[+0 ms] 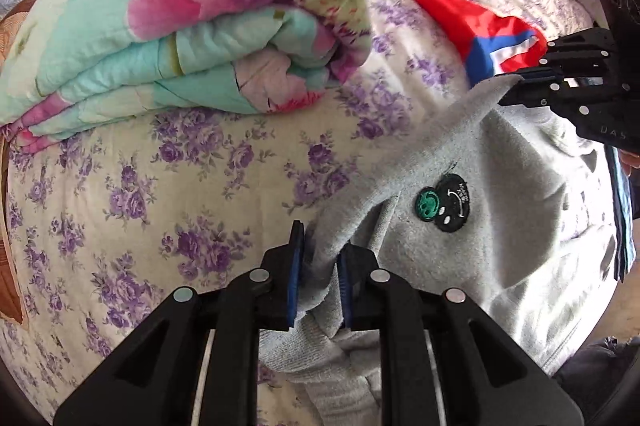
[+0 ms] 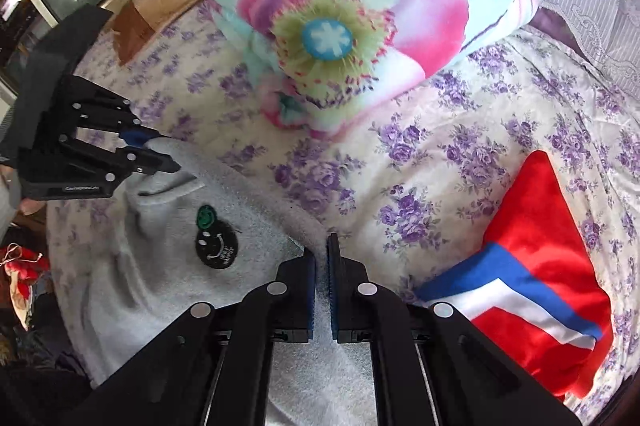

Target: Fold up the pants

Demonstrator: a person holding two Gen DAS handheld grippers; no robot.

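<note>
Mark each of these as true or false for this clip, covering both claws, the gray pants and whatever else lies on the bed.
1. Both claws grip the gray pants. True: the left claw and the right claw each pinch gray fabric.
2. The pants carry a round black smiley patch. True.
3. The red cloth lies on top of the pants. False: it lies apart, on the floral bedsheet.
4. The folded quilt is plain white. False: it is mint with big pink flowers.
</note>
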